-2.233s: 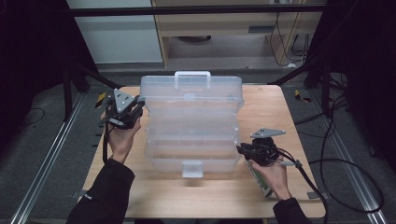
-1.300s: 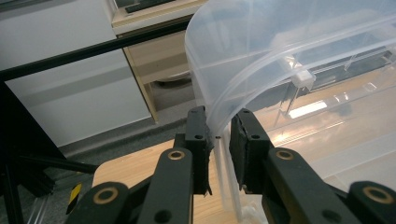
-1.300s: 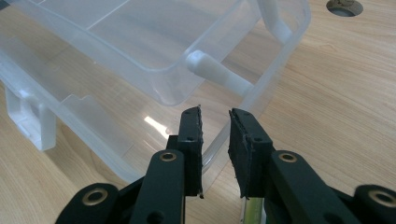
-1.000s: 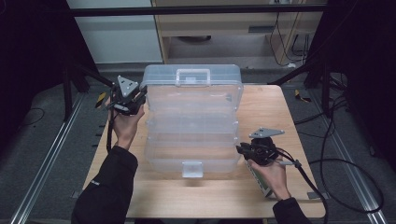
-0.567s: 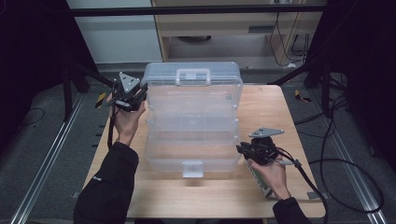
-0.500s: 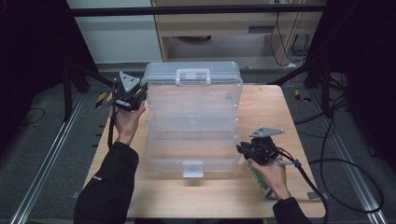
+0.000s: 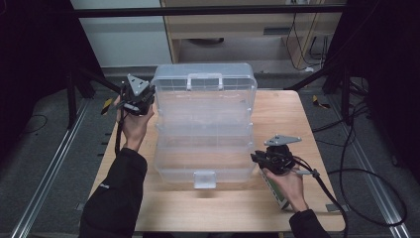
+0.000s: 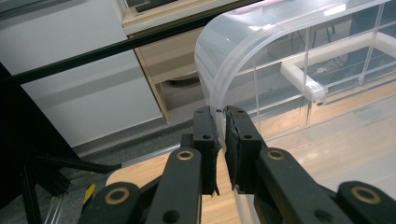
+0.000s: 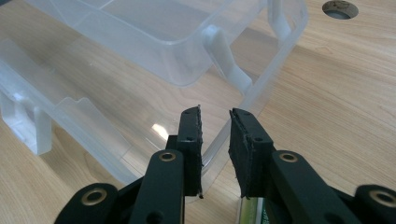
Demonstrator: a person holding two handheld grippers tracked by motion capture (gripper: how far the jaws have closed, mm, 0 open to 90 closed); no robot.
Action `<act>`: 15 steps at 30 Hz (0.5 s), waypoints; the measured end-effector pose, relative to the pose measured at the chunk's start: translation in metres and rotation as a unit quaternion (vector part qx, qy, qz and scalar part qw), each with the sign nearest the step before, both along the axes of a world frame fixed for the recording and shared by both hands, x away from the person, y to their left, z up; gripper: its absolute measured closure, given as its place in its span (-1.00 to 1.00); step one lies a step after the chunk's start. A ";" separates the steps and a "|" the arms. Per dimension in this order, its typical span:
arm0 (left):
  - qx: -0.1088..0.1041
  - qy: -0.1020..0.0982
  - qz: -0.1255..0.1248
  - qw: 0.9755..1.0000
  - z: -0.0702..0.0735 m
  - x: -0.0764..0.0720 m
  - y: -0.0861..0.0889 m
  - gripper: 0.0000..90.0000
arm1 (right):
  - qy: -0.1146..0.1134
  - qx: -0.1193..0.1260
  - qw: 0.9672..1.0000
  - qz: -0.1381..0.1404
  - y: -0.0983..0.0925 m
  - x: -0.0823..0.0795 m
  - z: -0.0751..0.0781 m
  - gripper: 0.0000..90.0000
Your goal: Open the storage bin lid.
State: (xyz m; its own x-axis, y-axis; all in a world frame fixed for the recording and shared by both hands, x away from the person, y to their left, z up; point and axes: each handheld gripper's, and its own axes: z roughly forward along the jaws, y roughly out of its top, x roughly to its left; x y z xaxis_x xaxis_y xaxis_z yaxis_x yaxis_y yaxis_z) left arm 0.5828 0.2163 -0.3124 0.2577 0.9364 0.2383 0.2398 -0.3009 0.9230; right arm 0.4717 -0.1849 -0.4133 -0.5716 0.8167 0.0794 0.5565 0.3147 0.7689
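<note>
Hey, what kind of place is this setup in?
Probably a lab or recording workspace: a wooden table on a metal-rail frame, cables trailing over the grey floor, and dark curtains at both sides.

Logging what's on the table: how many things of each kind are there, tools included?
Clear organiser box: 1
Tools: 2 (left, right)
Green-edged strip under the right hand: 1
Total: 4

Dim, dark at the edges in the high view; soft glare on the clear plastic organiser box [image 8: 261,51]; close black jaws slightly blurred.
</note>
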 end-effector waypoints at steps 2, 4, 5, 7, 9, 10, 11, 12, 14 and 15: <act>-0.001 0.002 0.000 1.000 0.000 0.001 0.000 0.85 | 0.000 0.000 1.000 0.000 0.000 0.000 0.000 0.65; -0.002 0.006 0.002 1.000 0.001 0.005 0.000 0.85 | 0.001 -0.001 1.000 0.000 0.000 0.000 0.000 0.65; -0.004 0.007 0.002 1.000 0.001 0.007 0.000 0.85 | 0.000 -0.001 1.000 0.000 0.000 0.000 0.000 0.65; -0.007 0.010 0.004 1.000 0.001 0.008 -0.001 0.86 | 0.000 -0.002 1.000 0.000 0.000 0.000 0.000 0.65; -0.005 0.009 0.005 1.000 0.001 0.010 -0.001 0.86 | 0.000 -0.002 1.000 0.001 0.000 0.000 0.000 0.65; -0.006 0.009 0.006 1.000 0.001 0.011 -0.001 0.86 | 0.000 -0.002 1.000 0.001 0.000 0.000 0.000 0.65; -0.006 0.010 0.007 1.000 0.000 0.011 -0.001 0.86 | 0.000 -0.002 1.000 0.001 0.000 0.000 0.000 0.65; -0.006 0.010 0.007 1.000 0.000 0.012 -0.001 0.86 | 0.000 -0.002 1.000 0.001 0.000 0.000 0.000 0.65; -0.007 0.010 0.007 1.000 0.000 0.014 -0.001 0.86 | 0.000 -0.002 1.000 0.001 0.000 0.000 0.000 0.65; -0.008 0.010 0.007 1.000 0.000 0.015 -0.001 0.86 | 0.000 -0.002 1.000 0.001 0.000 0.000 0.000 0.65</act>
